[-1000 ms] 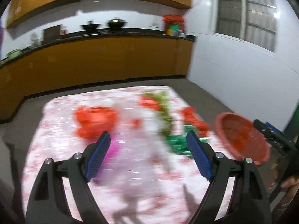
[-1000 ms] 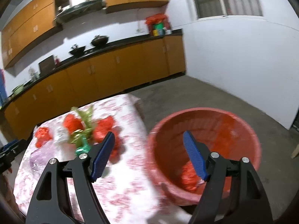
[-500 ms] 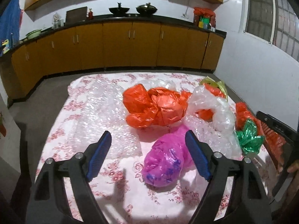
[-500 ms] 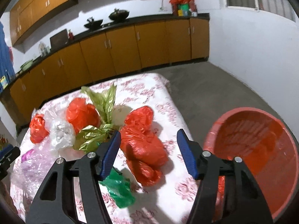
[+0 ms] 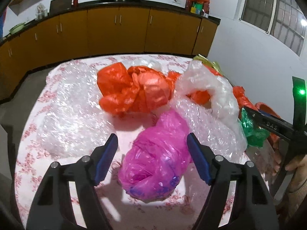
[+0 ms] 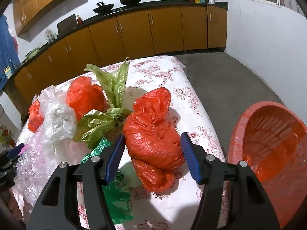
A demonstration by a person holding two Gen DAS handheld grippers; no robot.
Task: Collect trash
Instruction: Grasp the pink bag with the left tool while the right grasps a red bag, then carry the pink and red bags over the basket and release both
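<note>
Both tongs gape: left tongs [image 5: 152,158] straddle pink bag [image 5: 155,161]; only right tongs [image 6: 152,156] show basket [image 6: 272,149].

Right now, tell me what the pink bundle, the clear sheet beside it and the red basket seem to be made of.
Pink bundle: thin plastic film, glossy, crinkled, translucent.
Clear sheet: looks like bubble wrap, with a dimpled surface and many glints.
Red basket: probably rigid moulded plastic, with a slotted wall and smooth rim; a thin red liner seems draped over the rim.
</note>
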